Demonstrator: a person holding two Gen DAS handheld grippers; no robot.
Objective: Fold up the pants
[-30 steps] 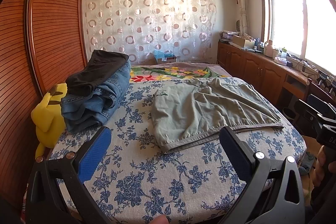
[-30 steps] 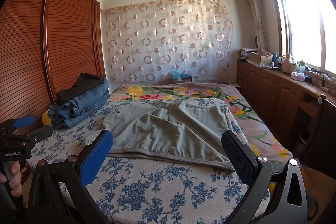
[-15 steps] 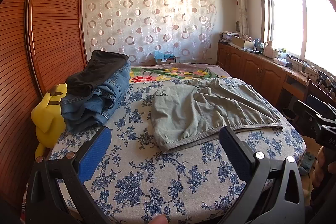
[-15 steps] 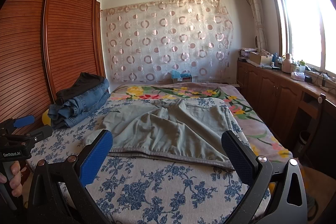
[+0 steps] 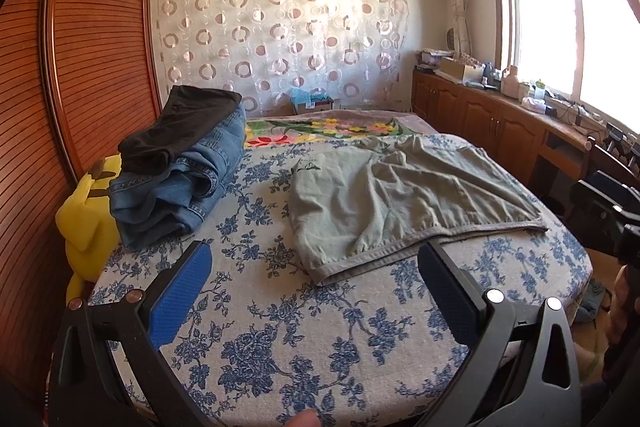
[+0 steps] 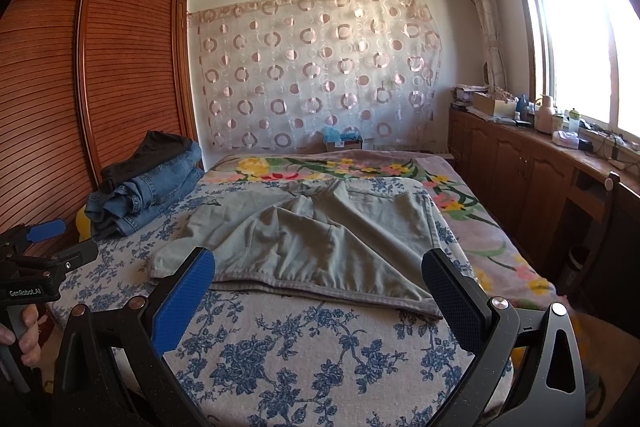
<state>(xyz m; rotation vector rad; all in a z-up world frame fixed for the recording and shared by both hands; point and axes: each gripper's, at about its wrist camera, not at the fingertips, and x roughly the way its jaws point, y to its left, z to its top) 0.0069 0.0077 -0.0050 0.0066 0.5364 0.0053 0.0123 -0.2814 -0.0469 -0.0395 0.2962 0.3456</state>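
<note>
Change since earlier frames: none apparent; both grippers hold position, pants undisturbed.
Left gripper point(image 5: 314, 269): jaws spread wide, empty, above the bedspread point(image 5: 280, 339).
Right gripper point(image 6: 318, 273): jaws spread wide, empty.
Pants point(image 6: 312, 239): grey-green, spread flat mid-bed, hem edge nearest the grippers.
Step in hand: approach, before any grasp.
Next move: likely lower each gripper to a near corner of the hem and close.

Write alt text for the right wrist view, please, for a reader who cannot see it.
Grey-green pants lie spread on a bed with a blue floral cover, just beyond the open right gripper, which holds nothing. Folded jeans are stacked at the left by a wooden wardrobe; the left gripper shows at the left edge.
</note>
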